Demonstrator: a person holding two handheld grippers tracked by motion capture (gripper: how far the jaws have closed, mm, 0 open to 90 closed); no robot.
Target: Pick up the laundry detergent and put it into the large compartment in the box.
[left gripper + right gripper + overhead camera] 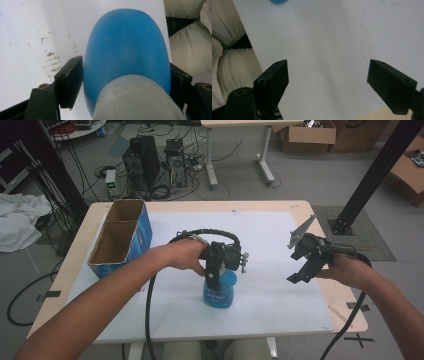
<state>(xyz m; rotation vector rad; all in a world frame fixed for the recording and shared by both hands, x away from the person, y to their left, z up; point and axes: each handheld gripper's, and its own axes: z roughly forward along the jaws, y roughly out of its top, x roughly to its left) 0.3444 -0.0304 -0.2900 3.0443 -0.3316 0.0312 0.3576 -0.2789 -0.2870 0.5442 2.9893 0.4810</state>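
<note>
From the high view, a blue cardboard box [121, 239] with two open compartments is sitting at the table's left, both looking empty. The left gripper [216, 270] is clamping a blue plastic bottle [220, 292] standing upright on the white table sheet [270, 285] near the front edge; its label lettering is too small to read. The right gripper [306, 270] is hovering well apart, jaws wide.

In the left gripper view, the jaws are pressing both sides of the bottle [127, 55].

In the right gripper view, the jaws are gaping over bare sheet [329, 50].
</note>
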